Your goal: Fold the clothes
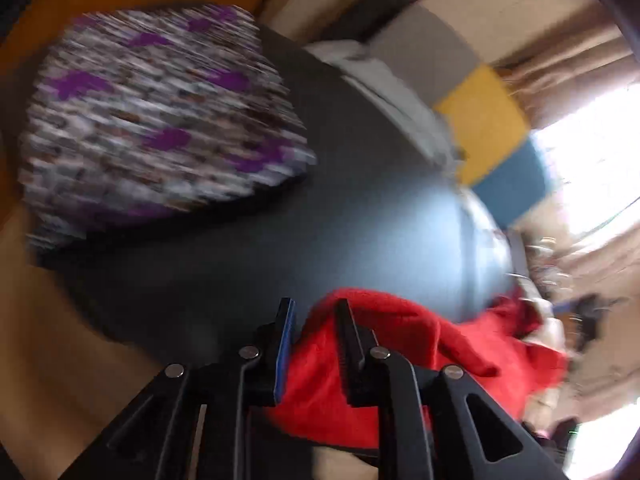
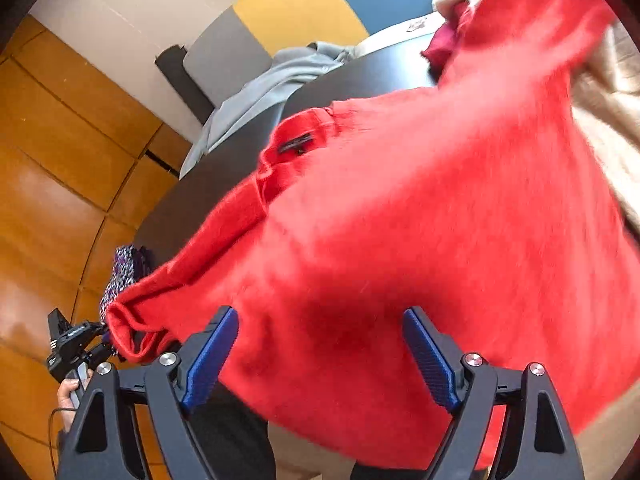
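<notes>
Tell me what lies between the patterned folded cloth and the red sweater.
Only bare dark tabletop, seen in the left wrist view, separates the patterned cloth from the red sweater.

A fuzzy red sweater [image 2: 400, 220] sprawls unfolded over the dark tabletop [image 2: 360, 76], collar and label facing up, one sleeve trailing off toward the edge. A folded garment in a white, brown and purple print [image 1: 160, 120] lies flat farther along, well apart.

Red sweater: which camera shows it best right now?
The right wrist view: the red sweater fills the frame, collar and one cuff visible. The left wrist view catches only a bunched part at the bottom, blurred.
</notes>
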Demonstrator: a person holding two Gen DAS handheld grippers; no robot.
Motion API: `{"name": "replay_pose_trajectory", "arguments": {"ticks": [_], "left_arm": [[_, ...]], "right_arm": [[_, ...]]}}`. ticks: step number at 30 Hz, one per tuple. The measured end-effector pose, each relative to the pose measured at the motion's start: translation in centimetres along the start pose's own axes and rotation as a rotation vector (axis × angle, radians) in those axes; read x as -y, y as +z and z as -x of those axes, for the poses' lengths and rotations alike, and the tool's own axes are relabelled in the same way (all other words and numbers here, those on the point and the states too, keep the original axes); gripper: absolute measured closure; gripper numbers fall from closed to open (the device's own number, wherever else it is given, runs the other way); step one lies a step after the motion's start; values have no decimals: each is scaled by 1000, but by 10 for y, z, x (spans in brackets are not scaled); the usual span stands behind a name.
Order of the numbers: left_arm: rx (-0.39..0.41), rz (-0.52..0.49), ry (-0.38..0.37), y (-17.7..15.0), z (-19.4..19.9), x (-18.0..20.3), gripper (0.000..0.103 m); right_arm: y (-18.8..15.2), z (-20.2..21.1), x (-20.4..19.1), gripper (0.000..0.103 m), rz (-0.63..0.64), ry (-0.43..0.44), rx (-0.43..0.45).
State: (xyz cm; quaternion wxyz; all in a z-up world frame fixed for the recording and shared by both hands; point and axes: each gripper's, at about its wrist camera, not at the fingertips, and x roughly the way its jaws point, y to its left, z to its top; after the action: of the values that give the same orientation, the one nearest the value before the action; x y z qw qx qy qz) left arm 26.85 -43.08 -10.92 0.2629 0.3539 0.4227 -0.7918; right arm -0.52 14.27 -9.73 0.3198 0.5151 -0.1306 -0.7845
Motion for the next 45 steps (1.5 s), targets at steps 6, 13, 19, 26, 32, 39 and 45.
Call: {"name": "replay_pose_trajectory", "arguments": {"ticks": [6,13,19,26,32,39,45], "left_arm": [[110,-286,1,-19,31,46,71],[8,-1025,-4,-93,-17,197,60],[-106,-1341,-38,-138,-68,249,60],[-209,-1384,-58,-135,-119,261,57],[-239,-916,-206,-84,-133,248,92],[-183,-397,-400,-54,-110,191,97],[-24,-286,-479,-52,-40,154,100]], "right_arm": [[19,-13,-50,18,206,-23,42],[90,-36,-61,18,420,-251,112],[164,-109,-23,18,434,-325,-31],[206,-178,-6,5,507,-331,-169],[203,-186,-6,0,540,-335,-164],[170,-163,-32,92,572,-338,-124],[136,-80,-60,92,488,-206,51]]}}
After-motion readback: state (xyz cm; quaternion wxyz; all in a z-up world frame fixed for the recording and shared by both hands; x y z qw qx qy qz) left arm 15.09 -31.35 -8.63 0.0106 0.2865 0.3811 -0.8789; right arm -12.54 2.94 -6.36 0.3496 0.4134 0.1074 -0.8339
